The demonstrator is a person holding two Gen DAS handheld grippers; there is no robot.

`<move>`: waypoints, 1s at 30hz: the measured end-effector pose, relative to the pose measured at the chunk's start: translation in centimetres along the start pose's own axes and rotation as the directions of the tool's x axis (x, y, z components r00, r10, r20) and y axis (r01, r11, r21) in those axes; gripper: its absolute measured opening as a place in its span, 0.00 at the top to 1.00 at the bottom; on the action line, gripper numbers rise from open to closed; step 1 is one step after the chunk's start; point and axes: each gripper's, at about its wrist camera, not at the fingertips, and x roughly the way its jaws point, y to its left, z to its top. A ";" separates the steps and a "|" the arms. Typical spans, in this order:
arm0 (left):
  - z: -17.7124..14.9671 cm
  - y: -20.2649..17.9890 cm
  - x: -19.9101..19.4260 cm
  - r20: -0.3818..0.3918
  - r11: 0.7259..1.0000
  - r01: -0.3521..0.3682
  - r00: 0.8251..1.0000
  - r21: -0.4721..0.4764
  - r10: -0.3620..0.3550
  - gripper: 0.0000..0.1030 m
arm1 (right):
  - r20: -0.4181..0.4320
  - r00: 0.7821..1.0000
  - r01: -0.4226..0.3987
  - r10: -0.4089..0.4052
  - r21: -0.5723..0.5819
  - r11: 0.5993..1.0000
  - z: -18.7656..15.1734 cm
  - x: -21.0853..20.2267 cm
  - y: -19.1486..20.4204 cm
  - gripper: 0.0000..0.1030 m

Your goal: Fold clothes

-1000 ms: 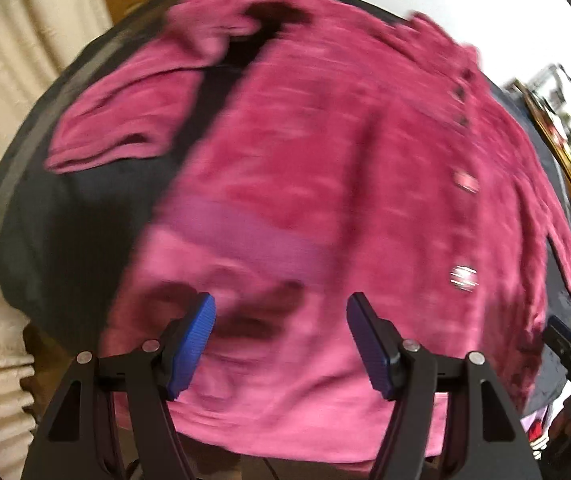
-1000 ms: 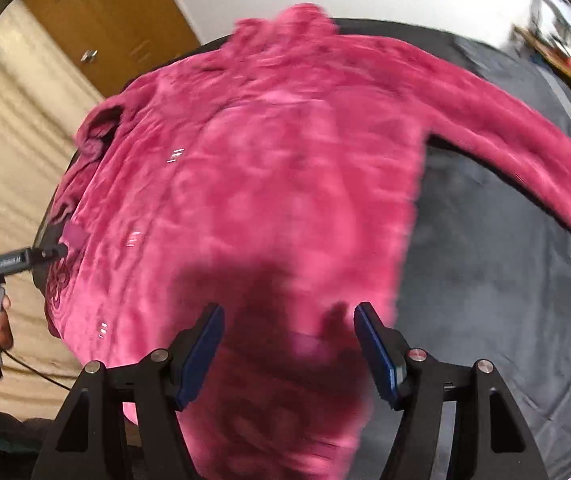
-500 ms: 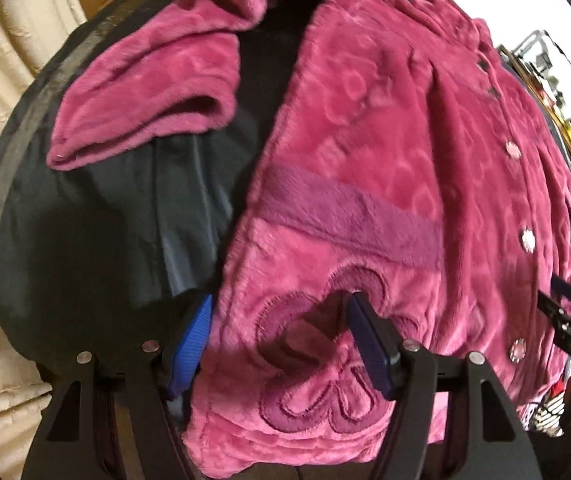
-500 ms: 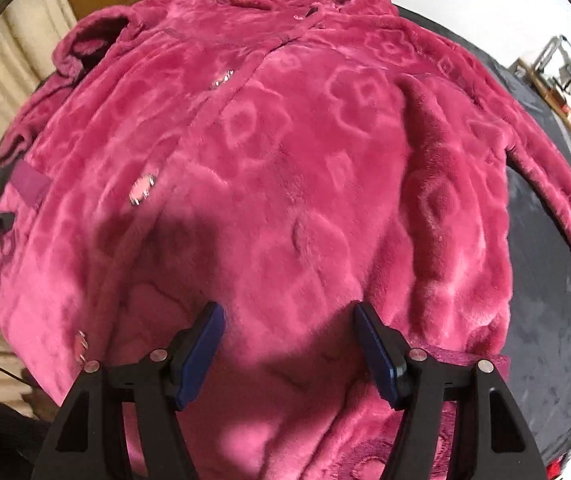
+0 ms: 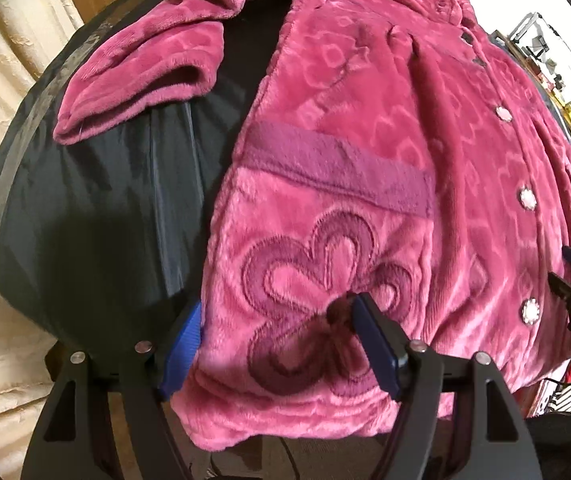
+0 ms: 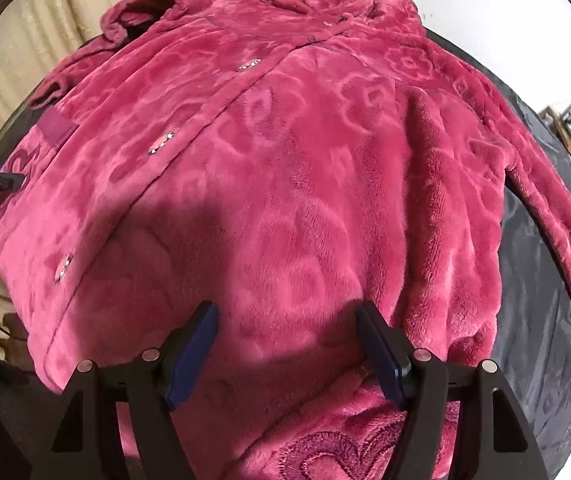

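So there's a fuzzy pink robe (image 5: pixel 385 152) spread front-up over a table with a dark cover (image 5: pixel 97 208), buttons (image 5: pixel 527 199) done up down the middle. It hangs a bit over the near edge.

The left gripper (image 5: pixel 275 340) sits low at the robe's hem corner, right over the pocket (image 5: pixel 325 264) with the big stitched flower and the darker band along its top. Fingers are spread wide: the left blue pad (image 5: pixel 183 346) is at the robe's side edge where it meets the dark cover, the right one is pushed into the fleece on the flower. Nothing pinched as far as I can see, the fabric just bulges between them.

The left sleeve (image 5: pixel 145 72) is bunched up and lies on the cover, apart from the body, cuff pointing toward the camera.

The right gripper (image 6: pixel 287 350) is over the hem on the other side, also spread wide, fleece showing between the pads (image 6: pixel 189 356). Can't tell if they're touching the fabric or just above it. Another stitched flower peeks out at the bottom of that view. The right sleeve (image 6: pixel 557 208) runs out along the right side over the cover (image 6: pixel 537 300).

Each gripper shows up at the edge of the other's view. Cream curtain (image 5: pixel 1 120) on the left, white wall behind.
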 end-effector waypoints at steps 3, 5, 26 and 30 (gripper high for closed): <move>0.3 0.5 -0.8 0.027 1.000 -0.005 1.000 -0.026 0.006 0.25 | 0.020 1.000 -0.013 0.013 -0.006 1.000 -0.4 0.0 -0.4 0.27; 0.4 0.8 -1.4 0.045 0.999 -0.009 0.999 -0.043 0.011 0.25 | 0.038 0.999 -0.017 0.017 -0.014 1.000 -1.1 -0.2 -0.8 0.27; 13.3 16.8 -1.6 0.217 0.989 -0.078 0.971 -0.129 0.105 0.25 | -0.021 0.998 0.056 -0.054 0.189 0.980 0.2 1.2 0.4 0.10; 14.5 17.9 -1.5 0.205 0.996 0.003 0.979 -0.089 0.016 0.25 | -0.096 0.993 0.092 -0.070 0.254 0.963 1.9 2.0 0.5 0.09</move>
